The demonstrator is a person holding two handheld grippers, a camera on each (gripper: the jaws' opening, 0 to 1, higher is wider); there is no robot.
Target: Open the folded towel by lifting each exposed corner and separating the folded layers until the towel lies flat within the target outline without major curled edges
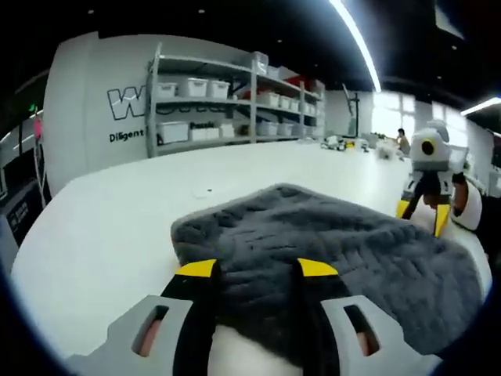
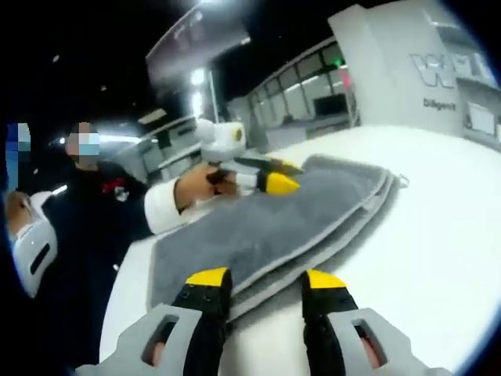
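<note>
- Lying folded in stacked layers on the white worktop (image 1: pixel 102 227), the grey towel (image 1: pixel 329 243) has not been opened yet; no target outline can be made out.
- The left claw (image 1: pixel 256 269) hangs at the towel's near edge, at 6 o'clock in the left gripper view, jaws parted with pile between the yellow tips; whether they are pinching it I cannot tell.
- The right claw (image 2: pixel 266 280) sits at 6 o'clock in the right gripper view, jaws apart and empty, just beside the layered edge.
- To do this step well, I judge each claw should take only the top layer at a corner, lift, then peel outward and low so the lower layers stay put and no edge curls.
- The right gripper view shows the stacked edges of the towel (image 2: pixel 266 227) at 3 o'clock, the left claw (image 2: pixel 266 174) from the side in a hand (image 2: pixel 192 192), resting on the far part of the cloth.
- The left gripper view instead shows the towel's top face, the right claw (image 1: pixel 421 214) at 3 o'clock, and shelves (image 1: pixel 235 98) at 12.
</note>
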